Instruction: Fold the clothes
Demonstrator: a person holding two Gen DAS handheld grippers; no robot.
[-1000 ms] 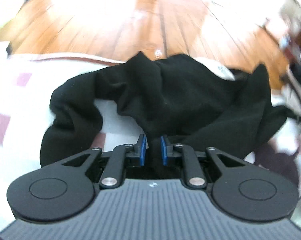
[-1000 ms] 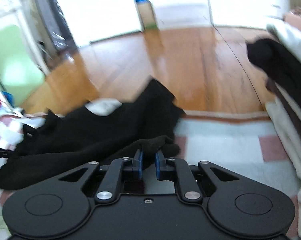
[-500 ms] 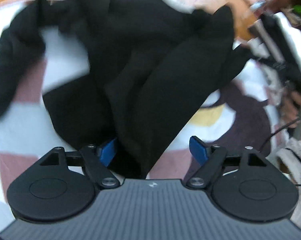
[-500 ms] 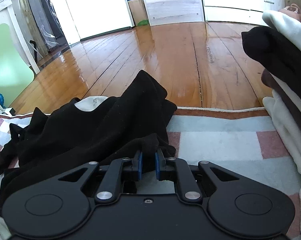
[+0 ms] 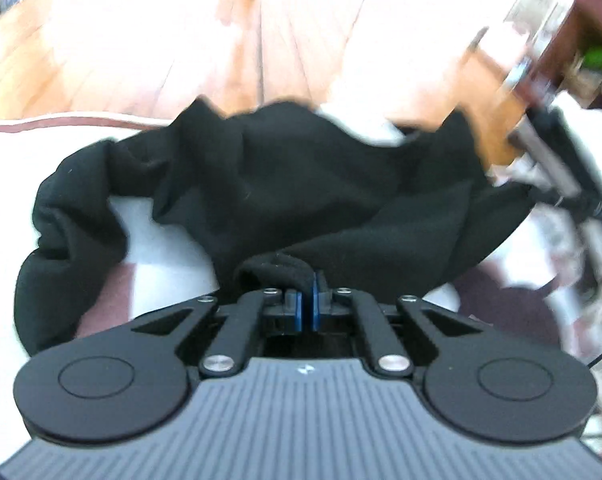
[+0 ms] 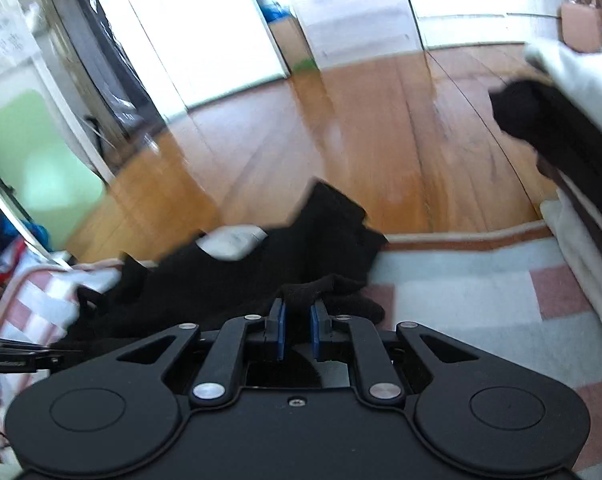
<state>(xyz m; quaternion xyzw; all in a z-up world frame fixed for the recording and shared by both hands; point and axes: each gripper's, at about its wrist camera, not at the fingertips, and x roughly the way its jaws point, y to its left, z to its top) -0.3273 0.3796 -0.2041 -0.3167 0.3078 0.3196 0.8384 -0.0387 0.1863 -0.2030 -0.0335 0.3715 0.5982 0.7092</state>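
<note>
Left wrist view looks down over the left claw (image 5: pixel 306 300), whose blue pads are pressed almost together on a thick rolled edge of a black garment (image 5: pixel 285 188). From that pinched edge the garment spreads away from the claw in a crumpled heap across a checked blanket (image 5: pixel 157 240) of pale and dusty-pink squares, which lies on a wooden floor (image 5: pixel 101 48). One long fold, possibly a sleeve, curls round to the left and back toward the claw's left side. The picture is blurred, so finer detail of the cloth cannot be made out.

Right wrist view shows the right claw (image 6: pixel 297 328) with its pads a little apart, clamped on another bunched edge of the same black garment (image 6: pixel 261 276). Most of the cloth lies ahead and to the left of this claw, rumpled, with a white patch (image 6: pixel 231 242), perhaps a label or lining, showing near its far edge. A stack of light and dark clothes (image 6: pixel 573 152) rises at the right edge of the picture, well apart from the claw.

Judging by this, the fold has barely begun: both claws grip an edge, but the garment is neither spread flat nor creased into any neat shape. Straightening it and making every fold appear to remain.
</note>
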